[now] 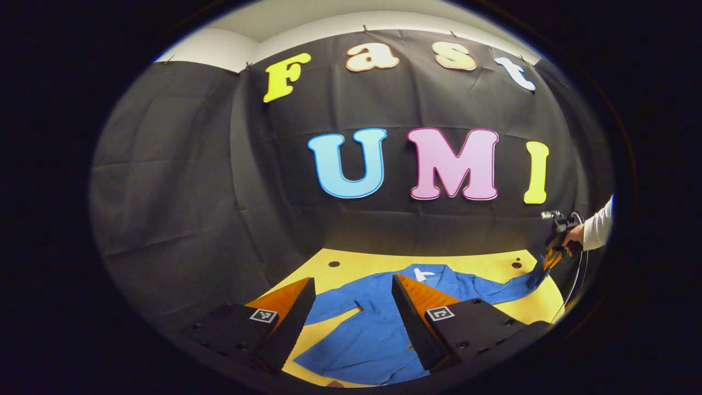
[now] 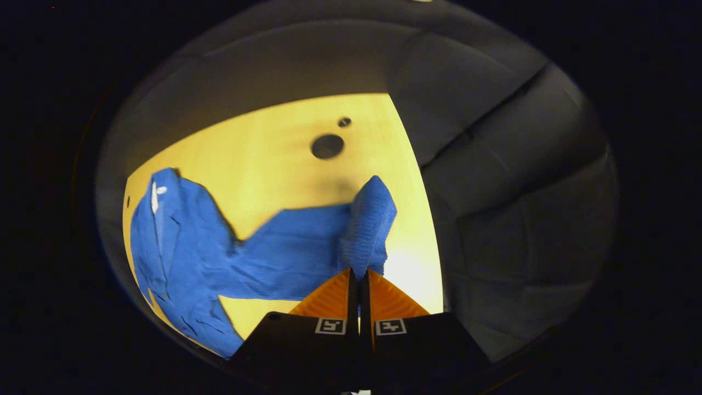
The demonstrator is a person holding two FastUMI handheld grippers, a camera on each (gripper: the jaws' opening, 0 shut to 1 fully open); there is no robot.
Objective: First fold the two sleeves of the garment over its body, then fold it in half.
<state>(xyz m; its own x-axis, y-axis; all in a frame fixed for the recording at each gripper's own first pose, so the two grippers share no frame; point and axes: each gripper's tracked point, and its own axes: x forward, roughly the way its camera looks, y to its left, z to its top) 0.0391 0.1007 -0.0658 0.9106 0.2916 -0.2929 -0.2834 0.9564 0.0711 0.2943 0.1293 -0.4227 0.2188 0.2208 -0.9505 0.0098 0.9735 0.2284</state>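
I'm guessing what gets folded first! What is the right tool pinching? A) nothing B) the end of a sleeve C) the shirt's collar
B: in the right gripper view the right tool is closed on the cuff end of the blue shirt's sleeve, lifting it off the yellow table.

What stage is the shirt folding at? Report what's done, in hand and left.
Done: nothing folded; the blue shirt lies spread on the yellow table. In hand: the right gripper is shut on one sleeve's cuff, lifting it; the left gripper hangs open above the shirt body. Left: both sleeve folds, then the half fold.
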